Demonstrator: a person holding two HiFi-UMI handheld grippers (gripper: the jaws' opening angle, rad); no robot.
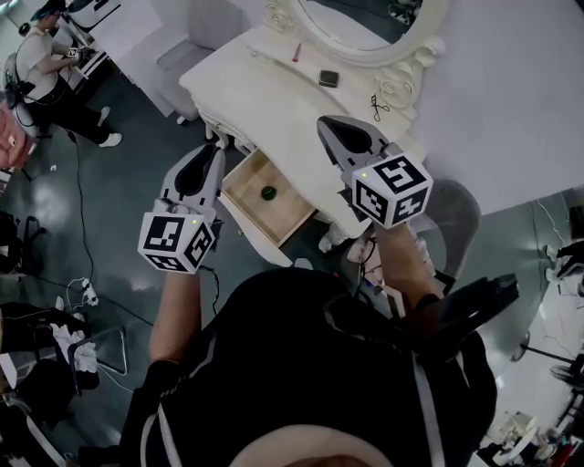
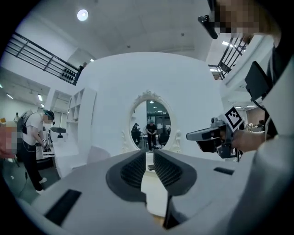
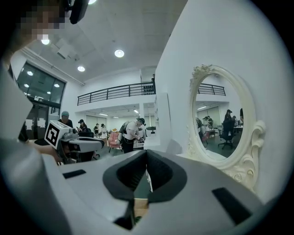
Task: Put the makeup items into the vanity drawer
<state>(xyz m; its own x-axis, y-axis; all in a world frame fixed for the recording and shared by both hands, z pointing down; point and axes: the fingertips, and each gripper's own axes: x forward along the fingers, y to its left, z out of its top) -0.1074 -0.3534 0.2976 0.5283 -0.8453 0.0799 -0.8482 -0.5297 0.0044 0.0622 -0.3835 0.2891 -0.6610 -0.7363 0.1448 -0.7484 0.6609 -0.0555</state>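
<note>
The white vanity [image 1: 265,91] has its drawer [image 1: 287,217] pulled out, and a small dark round item [image 1: 268,192] lies on the drawer's wooden bottom. On the tabletop lie a thin red stick [image 1: 296,51], a dark compact [image 1: 328,78] and a small black item [image 1: 377,106]. My left gripper [image 1: 217,149] [image 2: 147,155] hovers left of the drawer, held level, its jaws a narrow gap apart with nothing between them. My right gripper [image 1: 327,123] [image 3: 146,154] hangs over the table's front edge, right of the drawer, tips touching and empty.
An oval mirror [image 1: 365,27] in an ornate frame stands at the back of the vanity. A grey chair [image 1: 456,214] sits to the right and a white seat [image 1: 182,59] to the left. Another person [image 1: 46,73] stands far left, with cables on the dark floor.
</note>
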